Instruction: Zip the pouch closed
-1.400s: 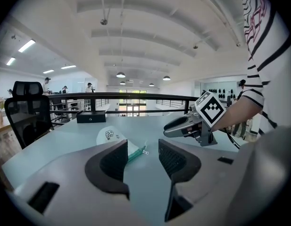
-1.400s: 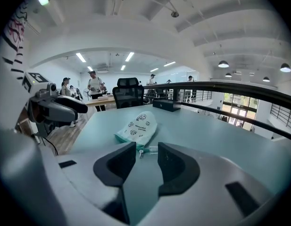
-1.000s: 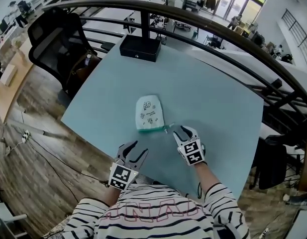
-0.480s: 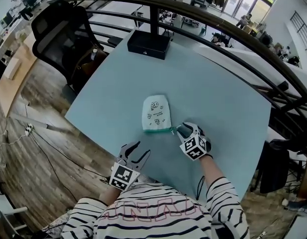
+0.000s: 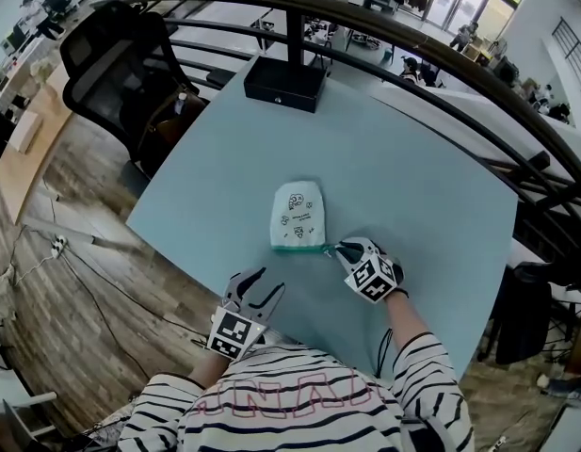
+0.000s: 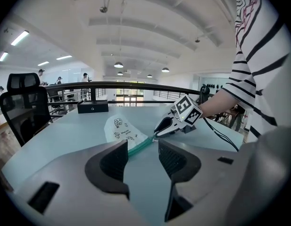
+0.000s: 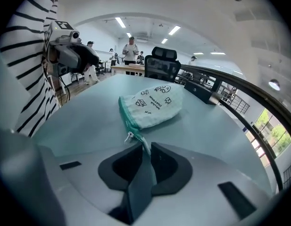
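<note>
From my remote seat I see the right gripper (image 5: 339, 249) with its jaws just closed in, and in the right gripper view they now pinch the thin pale end of the zipper tape (image 7: 143, 143), which runs straight between the two pads. Just beyond those jaw tips hangs the small zipper pull (image 7: 129, 136), and right past it the pouch (image 5: 298, 217) lies flat on the pale blue-green table (image 5: 403, 158). The pouch's green zipper edge is turned toward this gripper, and its rounded, doodle-printed end points away. I cannot tell from here how much of the zip is done up. The left gripper (image 5: 267, 282) hangs apart from the pouch, nearer the table's edge and the striped shirt (image 5: 299, 412). Its jaws stand wide with only bare table between them. Through its own camera the pouch sits ahead of the jaws and a little to their left, with its zipper edge running toward the gap. The right gripper is ahead and to the right, with its tips at the pouch's corner. Far beyond both grippers, at the table's far edge, is a black box (image 5: 283, 83). A curved dark railing (image 5: 412, 40) runs behind it, and an office chair (image 5: 111, 64) stands off to the left.
</note>
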Demonstrator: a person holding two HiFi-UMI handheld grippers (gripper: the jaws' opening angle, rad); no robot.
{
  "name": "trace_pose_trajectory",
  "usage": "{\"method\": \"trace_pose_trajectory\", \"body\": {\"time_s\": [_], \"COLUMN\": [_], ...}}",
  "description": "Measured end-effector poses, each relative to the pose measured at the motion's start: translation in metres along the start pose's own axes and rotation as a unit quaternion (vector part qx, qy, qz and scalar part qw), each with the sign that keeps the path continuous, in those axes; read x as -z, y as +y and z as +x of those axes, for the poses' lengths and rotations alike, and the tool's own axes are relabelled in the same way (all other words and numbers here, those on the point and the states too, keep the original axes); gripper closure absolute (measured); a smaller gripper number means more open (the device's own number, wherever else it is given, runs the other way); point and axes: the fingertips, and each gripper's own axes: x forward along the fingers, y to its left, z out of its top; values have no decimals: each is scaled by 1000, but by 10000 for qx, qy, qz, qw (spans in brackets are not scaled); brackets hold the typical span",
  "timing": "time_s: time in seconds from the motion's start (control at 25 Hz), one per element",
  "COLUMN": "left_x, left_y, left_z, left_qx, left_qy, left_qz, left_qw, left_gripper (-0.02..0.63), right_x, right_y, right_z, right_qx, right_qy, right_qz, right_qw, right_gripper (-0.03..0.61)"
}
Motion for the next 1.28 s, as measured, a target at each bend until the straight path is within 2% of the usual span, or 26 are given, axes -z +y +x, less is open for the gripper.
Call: {"method": "trace_pose_trajectory", "body": {"time_s": [0.24,0.44,0.64,1.04,1.28], "left_x": [2,4,12,37,37], "left_y": [-3,-3,-4,3,-2], "left_z": [6,10,15,35,43], "left_qx": [134,248,350,664,1015], "left_qy": [24,84,163,491,453], "left_qz": [34,72,149,305,287], "left_qw": [9999,9996,9991,9961,9934], "left_gripper": [431,431,431,431,431], "right_x": [-4,-18,-36,-70,-84], "right_y": [20,35,54,76,86], "right_z": [-4,-11,-16,-27,-34], "right_qx": [-210,-267,-364,-263,-127], "right_qy": [-248,-492,-765,-933,-959], "right_qz": [778,1454,1912,2018,2223], "right_qw": [9964,9878,9779,9746,9702], "right_gripper": [538,541,543,543,543]}}
